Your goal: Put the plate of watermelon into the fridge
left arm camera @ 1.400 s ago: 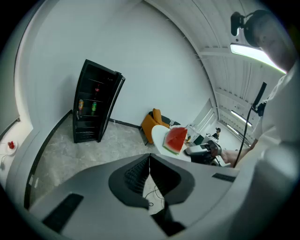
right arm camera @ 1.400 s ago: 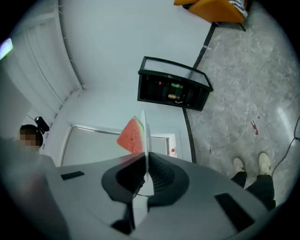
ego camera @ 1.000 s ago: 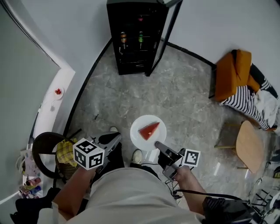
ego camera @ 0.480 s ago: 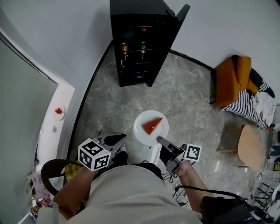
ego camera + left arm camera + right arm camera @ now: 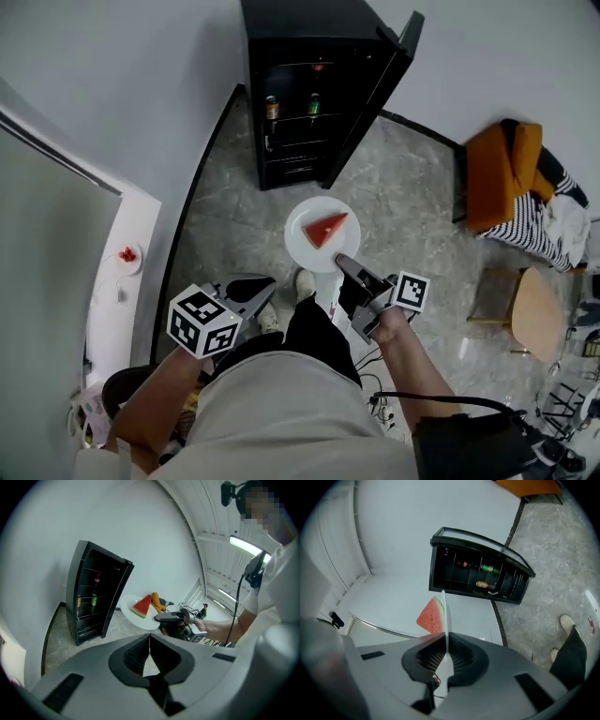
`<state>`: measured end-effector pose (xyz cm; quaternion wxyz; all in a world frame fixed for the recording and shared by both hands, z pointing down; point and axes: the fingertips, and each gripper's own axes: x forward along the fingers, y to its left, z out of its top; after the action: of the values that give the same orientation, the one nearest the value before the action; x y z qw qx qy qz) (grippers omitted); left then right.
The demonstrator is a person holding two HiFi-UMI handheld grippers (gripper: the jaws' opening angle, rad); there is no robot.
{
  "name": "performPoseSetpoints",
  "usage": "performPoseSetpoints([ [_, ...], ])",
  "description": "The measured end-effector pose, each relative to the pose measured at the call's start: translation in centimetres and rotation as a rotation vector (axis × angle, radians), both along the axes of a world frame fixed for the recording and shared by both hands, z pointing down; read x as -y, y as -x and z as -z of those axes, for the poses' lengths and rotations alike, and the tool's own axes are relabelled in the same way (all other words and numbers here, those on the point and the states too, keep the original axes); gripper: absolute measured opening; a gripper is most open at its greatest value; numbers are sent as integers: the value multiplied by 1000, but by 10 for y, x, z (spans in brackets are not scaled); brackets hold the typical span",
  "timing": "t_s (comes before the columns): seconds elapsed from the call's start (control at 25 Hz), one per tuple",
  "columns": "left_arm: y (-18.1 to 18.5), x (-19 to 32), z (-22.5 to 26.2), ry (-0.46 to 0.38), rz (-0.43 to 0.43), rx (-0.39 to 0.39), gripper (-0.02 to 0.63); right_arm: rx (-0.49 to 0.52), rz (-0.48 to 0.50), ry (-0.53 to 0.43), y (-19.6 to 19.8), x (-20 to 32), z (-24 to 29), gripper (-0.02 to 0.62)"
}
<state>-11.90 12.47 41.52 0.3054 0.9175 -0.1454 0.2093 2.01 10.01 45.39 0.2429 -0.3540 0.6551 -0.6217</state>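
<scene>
A white plate (image 5: 309, 246) carrying a red watermelon wedge (image 5: 326, 228) hangs level over the floor, a step in front of the black fridge (image 5: 300, 56). The fridge door (image 5: 380, 94) stands open to the right. My right gripper (image 5: 347, 268) is shut on the plate's near rim. From the right gripper view the plate (image 5: 445, 616) is edge-on between the jaws of my right gripper (image 5: 447, 654), with the wedge (image 5: 431, 616) on its left. My left gripper (image 5: 255, 291) hovers low to the plate's left, shut and empty. The left gripper view shows the plate (image 5: 133, 616) and fridge (image 5: 96, 595) ahead.
Two drinks, one (image 5: 272, 107) beside the other (image 5: 314, 101), stand on a fridge shelf. An orange cloth (image 5: 497, 173) and striped fabric (image 5: 539, 230) lie on the right, with a wooden stool (image 5: 534, 323) nearer. A white ledge with a small dish (image 5: 127, 255) runs along the left wall.
The person has stepped toward the fridge, so it sits closer and larger in the head view. The plate stays gripped and has moved forward with both grippers.
</scene>
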Motion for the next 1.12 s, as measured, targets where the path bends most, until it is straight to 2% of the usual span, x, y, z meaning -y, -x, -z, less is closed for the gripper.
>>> performPoseSetpoints([
  [0.32,-20,72,-6,3,-8,25,12,1,0,-2,-18,116,-19,23],
  [0.52,-54,141,-8,15,-18,53,14,-4,37,20,-38,209,-39,23],
  [0.68,-77,162,0,-8,-57,63,14,-39,65,19,-41,252,-45,23],
  [0.88,-117,216,-12,1,-99,102,14,-38,79,57,-55,334,-81,23],
  [1.12,-135,245,-20,30,-89,119,14,-19,78,95,-49,396,-113,23],
])
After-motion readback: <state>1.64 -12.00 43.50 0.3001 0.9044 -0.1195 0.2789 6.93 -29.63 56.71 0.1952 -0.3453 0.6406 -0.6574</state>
